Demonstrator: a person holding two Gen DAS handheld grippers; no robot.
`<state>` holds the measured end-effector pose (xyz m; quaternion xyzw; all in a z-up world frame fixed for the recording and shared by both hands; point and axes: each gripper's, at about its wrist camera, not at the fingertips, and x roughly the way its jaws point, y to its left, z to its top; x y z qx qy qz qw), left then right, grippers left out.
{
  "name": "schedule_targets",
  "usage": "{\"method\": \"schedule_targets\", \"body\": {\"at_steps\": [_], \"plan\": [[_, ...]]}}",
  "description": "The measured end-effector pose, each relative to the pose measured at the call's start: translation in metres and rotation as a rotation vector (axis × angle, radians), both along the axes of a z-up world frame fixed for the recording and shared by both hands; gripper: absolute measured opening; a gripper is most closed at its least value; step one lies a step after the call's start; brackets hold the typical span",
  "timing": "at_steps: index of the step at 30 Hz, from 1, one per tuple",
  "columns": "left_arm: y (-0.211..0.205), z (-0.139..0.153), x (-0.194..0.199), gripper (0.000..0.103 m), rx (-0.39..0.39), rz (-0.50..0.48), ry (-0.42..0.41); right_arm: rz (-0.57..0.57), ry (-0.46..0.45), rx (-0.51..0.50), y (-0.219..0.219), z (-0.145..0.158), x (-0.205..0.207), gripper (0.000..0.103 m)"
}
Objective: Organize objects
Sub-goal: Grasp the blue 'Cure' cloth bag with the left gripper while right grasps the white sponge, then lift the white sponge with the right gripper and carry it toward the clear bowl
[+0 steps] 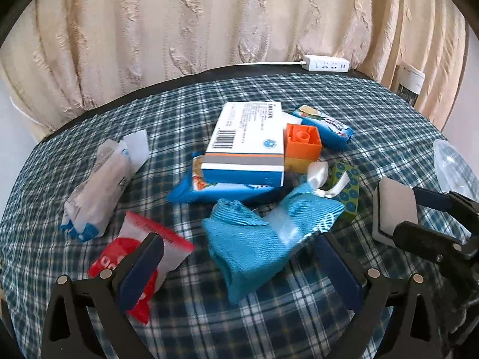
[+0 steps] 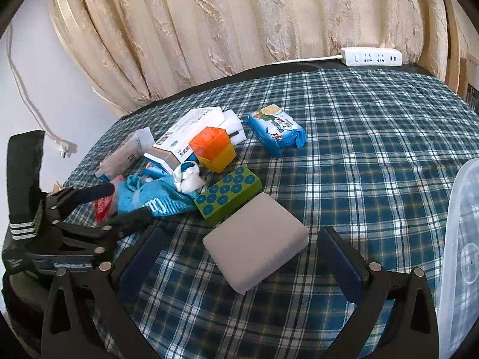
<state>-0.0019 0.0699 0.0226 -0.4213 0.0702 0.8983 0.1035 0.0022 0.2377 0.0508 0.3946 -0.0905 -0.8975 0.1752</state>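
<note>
the box (image 1: 247,140) lies on a snack packet (image 1: 209,188), stacked blocks (image 1: 302,146) just right of it.

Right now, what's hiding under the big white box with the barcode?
The white box lies on a blue snack packet, whose edge pokes out below it. Most of the packet is covered, and anything else beneath can't be seen.

Probably home: curtain (image 2: 239,24), plaid tablecloth (image 2: 359,149)

Open plaid-covered worktop (image 2: 374,137) lies right of the central clutter — white-and-blue medicine box (image 2: 179,137), orange-and-yellow stacked blocks (image 2: 214,149), green dotted block (image 2: 228,192). Clear plastic bin (image 2: 461,239) bounds the far right; cream curtain (image 2: 239,30) closes the rear.
</note>
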Motion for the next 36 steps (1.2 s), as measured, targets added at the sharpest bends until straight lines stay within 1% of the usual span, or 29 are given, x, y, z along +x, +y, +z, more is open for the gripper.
{"method": "schedule_targets", "body": {"at_steps": [5, 7, 9, 11, 12, 14, 17, 21, 25, 31, 36], "plan": [[0.008, -0.003, -0.002, 0.103, -0.035, -0.032, 0.012, 0.005, 0.005, -0.019, 0.002, 0.0, 0.001, 0.103], [0.012, -0.003, -0.003, 0.101, -0.046, -0.048, 0.018, 0.004, 0.006, -0.027, 0.003, 0.0, 0.001, 0.103], [0.017, -0.003, -0.003, 0.088, -0.05, -0.074, 0.027, 0.006, 0.007, -0.029, 0.003, 0.001, 0.001, 0.103], [0.021, -0.004, -0.002, 0.087, -0.066, -0.084, 0.045, 0.007, 0.008, -0.03, 0.004, 0.001, 0.001, 0.103], [0.023, -0.004, 0.0, 0.083, -0.071, -0.091, 0.058, 0.007, 0.008, -0.031, 0.004, 0.001, 0.001, 0.103], [0.024, -0.004, 0.002, 0.081, -0.071, -0.101, 0.074, 0.006, 0.007, -0.031, 0.003, 0.001, 0.001, 0.103], [0.021, -0.002, 0.005, 0.078, -0.042, -0.114, 0.092, 0.015, 0.007, -0.036, 0.004, 0.001, 0.002, 0.103], [0.012, 0.005, 0.012, 0.078, 0.018, -0.12, 0.128, 0.013, 0.006, -0.035, 0.004, 0.001, 0.002, 0.103], [0.003, 0.01, 0.015, 0.078, 0.064, -0.105, 0.139, 0.003, 0.0, -0.025, 0.003, 0.001, 0.0, 0.103], [-0.011, 0.022, 0.018, 0.078, 0.121, -0.051, 0.176, -0.004, -0.008, 0.042, -0.005, -0.002, -0.002, 0.103], [-0.019, 0.025, 0.019, 0.078, 0.129, -0.008, 0.193, -0.005, -0.008, 0.12, -0.014, -0.003, -0.003, 0.103]]}}
